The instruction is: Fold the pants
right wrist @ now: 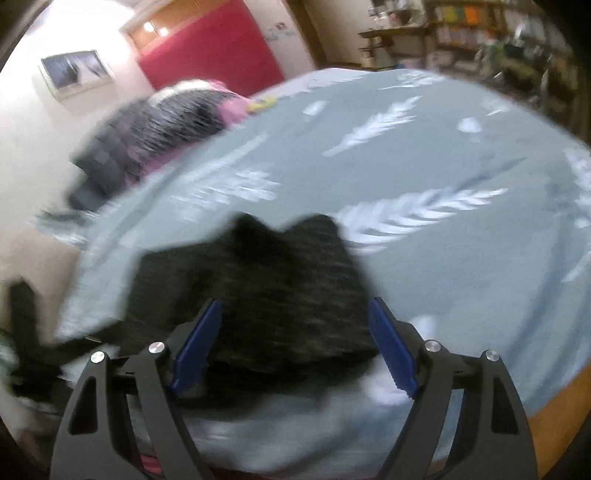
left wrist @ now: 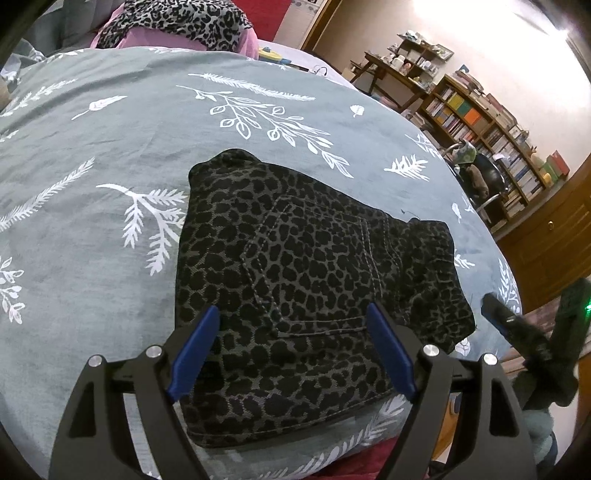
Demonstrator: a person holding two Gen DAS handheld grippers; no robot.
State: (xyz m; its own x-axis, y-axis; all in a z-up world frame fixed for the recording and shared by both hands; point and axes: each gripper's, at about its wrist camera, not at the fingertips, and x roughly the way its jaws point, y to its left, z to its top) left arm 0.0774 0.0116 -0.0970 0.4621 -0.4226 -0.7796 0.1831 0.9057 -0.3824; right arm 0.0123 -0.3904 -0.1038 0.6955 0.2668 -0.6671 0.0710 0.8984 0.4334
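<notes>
The pants (left wrist: 295, 266), dark with a grey leopard print, lie folded into a compact block on the grey-green bedsheet (left wrist: 92, 147), back pocket facing up. My left gripper (left wrist: 292, 310) hovers over their near half, jaws wide apart, the blue pads not pressing on the cloth. One of the right gripper's fingers (left wrist: 496, 308) shows just past the right end of the pants. The right wrist view is blurred. There the pants (right wrist: 258, 288) appear as a dark heap, and my right gripper (right wrist: 295, 303) stands open above their near edge with nothing clamped.
A heap of clothes (left wrist: 177, 26), leopard print over pink, lies at the far end of the bed. Bookshelves (left wrist: 480, 122) and a chair (left wrist: 484, 177) stand beyond the right side. The bed's wooden edge (right wrist: 554, 413) runs at the lower right.
</notes>
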